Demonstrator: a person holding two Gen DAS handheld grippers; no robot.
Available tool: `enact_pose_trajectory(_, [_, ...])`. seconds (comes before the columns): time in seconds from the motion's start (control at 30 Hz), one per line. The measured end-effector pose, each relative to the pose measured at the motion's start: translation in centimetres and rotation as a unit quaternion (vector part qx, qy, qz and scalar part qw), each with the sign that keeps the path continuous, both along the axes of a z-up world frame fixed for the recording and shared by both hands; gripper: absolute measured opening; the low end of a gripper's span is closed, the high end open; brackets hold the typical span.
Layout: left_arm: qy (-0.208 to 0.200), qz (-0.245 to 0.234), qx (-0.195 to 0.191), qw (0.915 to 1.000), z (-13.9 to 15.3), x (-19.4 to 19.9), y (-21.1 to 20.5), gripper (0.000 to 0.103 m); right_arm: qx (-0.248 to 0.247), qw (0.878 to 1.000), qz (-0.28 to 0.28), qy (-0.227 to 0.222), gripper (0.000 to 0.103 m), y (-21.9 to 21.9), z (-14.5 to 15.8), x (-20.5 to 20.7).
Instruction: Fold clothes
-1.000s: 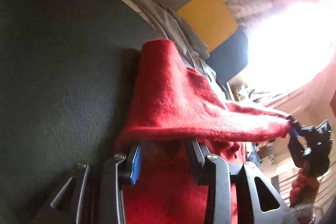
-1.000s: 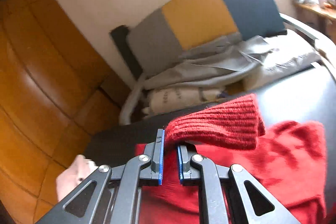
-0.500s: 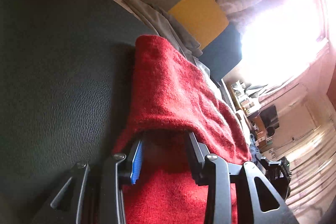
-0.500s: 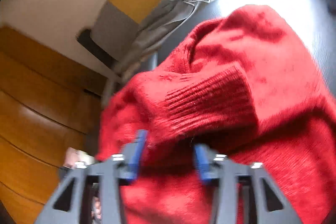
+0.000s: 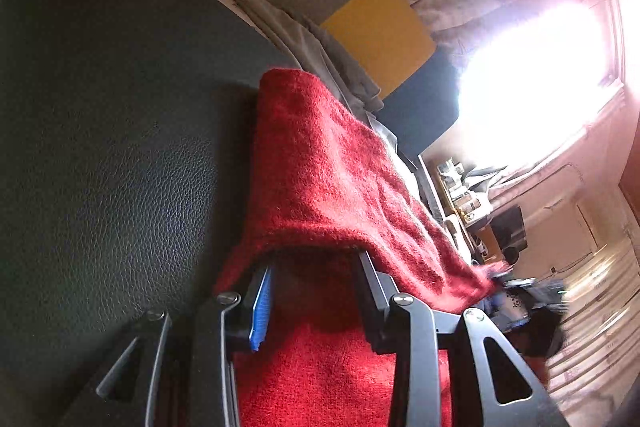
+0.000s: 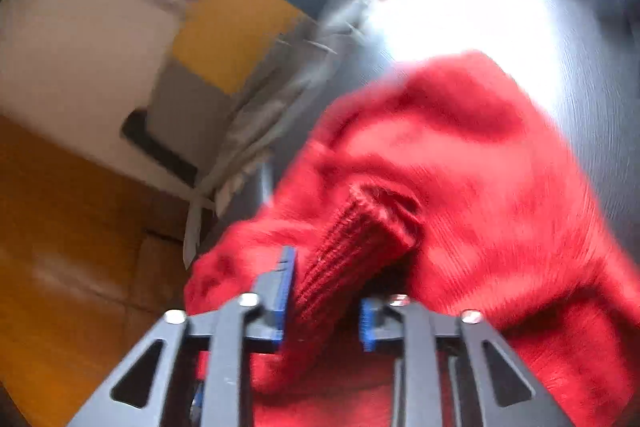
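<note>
Here the red knitted sweater lies heaped on the dark leather-grained bench, whose bare surface stretches wide to the sweater's left, while folded grey cloth and a grey, yellow and navy cushion crowd the bench's far edge beyond it. The left hand-held gripper has its fingers spread inside a fold of the sweater, tips hidden, so whether it grips cannot be told. The right hand-held gripper is closing around the sweater's ribbed cuff, in a blurred view.

Dark leather-grained table under a rumpled red sweater, grey clothes at its far edge
</note>
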State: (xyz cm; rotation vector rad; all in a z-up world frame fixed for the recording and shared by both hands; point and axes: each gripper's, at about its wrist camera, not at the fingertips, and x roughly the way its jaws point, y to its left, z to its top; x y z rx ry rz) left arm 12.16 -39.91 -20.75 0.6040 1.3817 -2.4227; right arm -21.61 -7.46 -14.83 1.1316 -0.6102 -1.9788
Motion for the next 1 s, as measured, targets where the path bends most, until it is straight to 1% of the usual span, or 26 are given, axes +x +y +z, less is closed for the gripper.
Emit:
enact_pose_trajectory(0.03, [0.0,0.0,0.0,1.0,0.0,0.0,0.0,0.036,0.009,1.0,0.008,0.028,0.025,0.3,1.3,0.2])
enact_pose_trajectory(0.13, [0.003,0.0,0.002,1.0,0.1,0.0,0.0,0.036,0.07,0.995,0.028,0.065,0.026,1.0,2.6,0.5])
enact_pose_trajectory(0.17, [0.001,0.0,0.003,1.0,0.2,0.1,0.0,0.036,0.089,0.993,0.034,0.067,0.026,1.1,2.6,0.4])
enact_pose_trajectory(0.2, [0.0,0.001,0.004,1.0,0.3,0.1,0.1,0.036,0.103,0.993,0.037,0.049,0.036,1.2,1.4,0.1])
enact_pose_trajectory(0.23, [-0.001,-0.004,0.004,1.0,0.4,0.2,0.3,0.036,0.118,0.992,0.036,0.029,0.052,1.8,0.1,-0.1])
enact_pose_trajectory(0.27, [-0.001,-0.011,0.004,0.9999,0.4,0.3,0.5,0.036,0.133,0.99,0.033,0.016,0.057,2.7,-0.9,-0.3])
enact_pose_trajectory(0.3, [-0.002,-0.018,0.005,0.9998,0.4,0.5,0.7,0.036,0.135,0.99,0.031,0.014,0.059,3.4,-1.2,-0.4])
enact_pose_trajectory(0.33, [-0.004,-0.025,0.007,0.9997,0.5,0.8,1.0,0.036,0.127,0.991,0.031,0.012,0.059,4.0,-1.3,-0.8])
enact_pose_trajectory(0.37, [-0.006,-0.032,0.008,0.9994,0.6,1.1,1.4,0.036,0.118,0.992,0.032,0.011,0.063,4.6,-1.3,-1.2])
enact_pose_trajectory(0.4, [-0.009,-0.033,0.009,0.9994,0.8,1.4,1.6,0.037,0.108,0.994,0.034,0.013,0.072,5.0,-1.1,-1.6])
enact_pose_trajectory(0.43, [-0.011,-0.034,0.009,0.9993,1.0,1.8,1.9,0.037,0.104,0.994,0.039,0.019,0.078,5.1,-0.8,-2.1])
enact_pose_trajectory(0.5, [-0.015,-0.035,-0.016,0.9992,2.2,2.4,2.5,0.037,0.117,0.991,0.054,0.046,0.081,4.1,0.1,-2.7])
enact_pose_trajectory(0.53, [-0.017,-0.038,-0.035,0.9985,3.1,2.4,2.9,0.037,0.131,0.987,0.066,0.061,0.082,3.3,0.4,-3.0])
enact_pose_trajectory(0.6, [-0.017,-0.054,-0.072,0.9958,4.9,1.9,3.3,0.039,0.184,0.973,0.102,0.092,0.082,0.6,0.7,-3.1])
enact_pose_trajectory(0.63, [-0.023,-0.06,-0.09,0.9939,5.5,1.3,3.4,0.04,0.212,0.964,0.12,0.11,0.082,-0.8,0.9,-3.0])
enact_pose_trajectory(0.7, [-0.035,-0.074,-0.125,0.9888,6.7,-0.2,3.5,0.041,0.267,0.938,0.159,0.151,0.081,-3.3,0.9,-2.4])
enact_pose_trajectory(0.77, [-0.043,-0.088,-0.14,0.9852,7.2,-2.1,3.2,0.041,0.299,0.919,0.188,0.173,0.08,-5.3,0.4,-2.2])
enact_pose_trajectory(0.8, [-0.047,-0.096,-0.147,0.9833,7.4,-3.1,3.1,0.042,0.311,0.913,0.203,0.168,0.071,-6.1,-0.2,-2.1])
enact_pose_trajectory(0.83, [-0.059,-0.109,-0.14,0.9824,7.0,-3.9,3.0,0.042,0.325,0.907,0.214,0.159,0.054,-6.7,-0.9,-2.2])
enact_pose_trajectory(0.87, [-0.07,-0.122,-0.133,0.981,6.6,-4.7,3.0,0.042,0.332,0.904,0.22,0.158,0.052,-7.0,-1.1,-2.2])
enact_pose_trajectory(0.9, [-0.082,-0.136,-0.126,0.9793,6.3,-5.5,2.9,0.042,0.341,0.898,0.225,0.164,0.038,-7.2,-1.2,-2.1])
enact_pose_trajectory(0.93, [-0.088,-0.157,-0.115,0.977,5.6,-5.8,3.3,0.042,0.355,0.888,0.227,0.182,0.019,-7.2,-0.8,-1.6])
enact_pose_trajectory(0.97, [-0.096,-0.162,-0.126,0.9739,5.0,-5.6,3.9,0.042,0.374,0.876,0.223,0.206,0.017,-7.1,-0.4,-1.2])
enact_pose_trajectory(1.0, [-0.103,-0.168,-0.138,0.9706,4.5,-5.5,4.5,0.039,0.399,0.86,0.209,0.239,0.014,-7.0,0.1,-1.0])
